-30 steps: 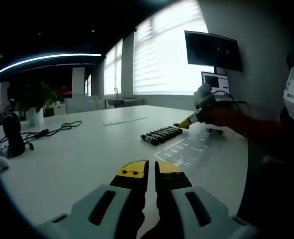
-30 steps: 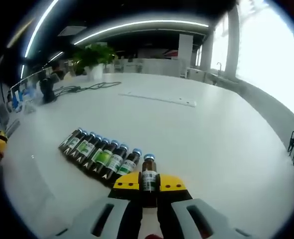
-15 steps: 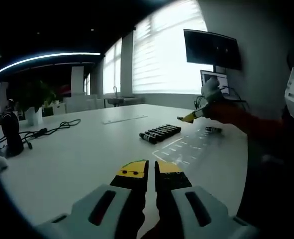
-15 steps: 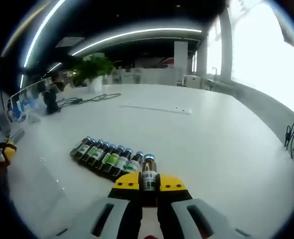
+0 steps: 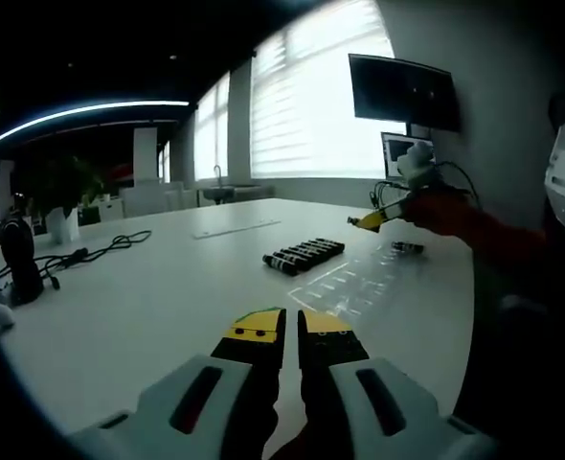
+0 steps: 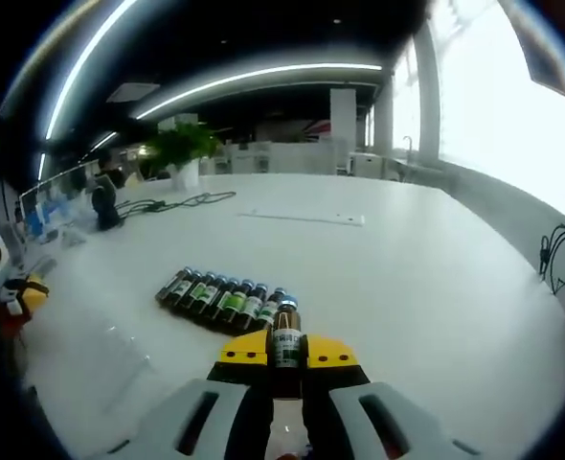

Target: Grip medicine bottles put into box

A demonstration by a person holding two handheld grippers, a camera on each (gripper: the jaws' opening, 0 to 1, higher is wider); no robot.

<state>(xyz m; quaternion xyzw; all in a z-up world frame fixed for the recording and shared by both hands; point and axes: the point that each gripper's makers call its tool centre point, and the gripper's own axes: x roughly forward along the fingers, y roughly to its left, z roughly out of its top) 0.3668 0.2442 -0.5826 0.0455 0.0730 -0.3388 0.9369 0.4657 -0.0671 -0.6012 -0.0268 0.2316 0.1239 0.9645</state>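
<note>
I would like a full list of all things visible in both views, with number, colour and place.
held bottle: one, brown glass, blue cap, white label, between the right gripper's fingers.
bottle row: about eight, brown, green and white labels, lying side by side on the table.
table: one, white, large.
clear box: one, transparent, beside the bottle row.
cables: black, far side of table.
plant: one, green, white pot, far edge.
monitor: one, dark, on the wall.
left gripper: yellow tips, shut, empty.
right gripper: yellow tips, shut on the bottle.
</note>
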